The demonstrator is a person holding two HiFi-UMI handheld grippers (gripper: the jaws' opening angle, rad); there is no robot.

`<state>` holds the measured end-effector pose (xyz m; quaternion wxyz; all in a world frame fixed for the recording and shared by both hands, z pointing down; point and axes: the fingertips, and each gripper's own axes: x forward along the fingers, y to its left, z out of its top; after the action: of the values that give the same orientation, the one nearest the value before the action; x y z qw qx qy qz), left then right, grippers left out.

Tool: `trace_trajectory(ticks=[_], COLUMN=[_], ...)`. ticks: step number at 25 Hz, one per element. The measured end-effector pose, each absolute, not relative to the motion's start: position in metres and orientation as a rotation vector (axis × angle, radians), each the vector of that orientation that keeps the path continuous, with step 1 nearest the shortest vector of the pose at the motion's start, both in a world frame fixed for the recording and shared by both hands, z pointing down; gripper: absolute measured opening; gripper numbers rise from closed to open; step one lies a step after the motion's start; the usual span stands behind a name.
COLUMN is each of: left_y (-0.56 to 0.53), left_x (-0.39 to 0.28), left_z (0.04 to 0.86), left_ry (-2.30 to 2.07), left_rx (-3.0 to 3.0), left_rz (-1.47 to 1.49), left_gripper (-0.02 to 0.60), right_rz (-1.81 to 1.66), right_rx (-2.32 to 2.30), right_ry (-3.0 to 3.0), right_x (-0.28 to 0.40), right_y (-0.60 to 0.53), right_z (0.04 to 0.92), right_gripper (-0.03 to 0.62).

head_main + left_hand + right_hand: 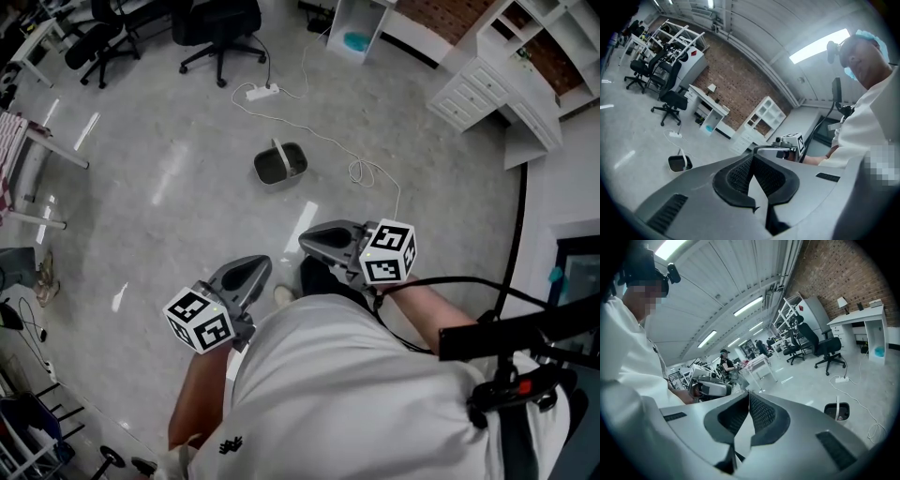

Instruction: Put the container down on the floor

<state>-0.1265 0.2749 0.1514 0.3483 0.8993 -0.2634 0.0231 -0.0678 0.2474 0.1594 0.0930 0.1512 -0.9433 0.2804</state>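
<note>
The container point(279, 164), a dark grey bucket with a pale upright handle, stands on the grey floor about a step ahead of me, apart from both grippers. It also shows low in the left gripper view as the container point(679, 162) and in the right gripper view as the container point(836, 411). My left gripper point(246, 274) is held close to my body, jaws shut with nothing between them. My right gripper point(319, 240) hangs beside it at the same height, also shut and empty. Each gripper sees the other: the right gripper point(787, 143), the left gripper point(710, 388).
A white power strip point(262, 92) and its cable point(361, 169) trail across the floor just past the container. Black office chairs point(220, 28) stand at the far side, a white open shelf unit point(361, 28) and a white drawer desk point(487, 84) at the right. A person point(725, 363) stands far off.
</note>
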Motion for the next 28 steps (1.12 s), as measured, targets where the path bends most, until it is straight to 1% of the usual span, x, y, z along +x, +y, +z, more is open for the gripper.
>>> trace_trajectory(ticks=[4,8,14,28], left_y=[0.281,0.285,0.297,0.296], left_x=[-0.112,-0.118,-0.107,-0.113], left_z=[0.152,0.152,0.155,0.159], left_ry=[-0.656,-0.657,-0.671,-0.691], left_rx=[2.329,2.332,2.34,2.366], left_rz=[0.055,0.061,0.082,0.104], left_gripper=[0.009,0.009,0.009,0.009], right_rz=[0.819,0.81,0.8,0.79], right_rx=[0.459,0.45,0.431,0.42], right_ry=[-2.806,-2.811,-2.811,-2.82], right_x=[-0.061,-0.07,-0.06,-0.065], right_y=[0.254,0.257,0.272,0.28], right_z=[0.158,0.157,0.16,0.162], right_gripper=[0.017,0.017,0.017,0.017])
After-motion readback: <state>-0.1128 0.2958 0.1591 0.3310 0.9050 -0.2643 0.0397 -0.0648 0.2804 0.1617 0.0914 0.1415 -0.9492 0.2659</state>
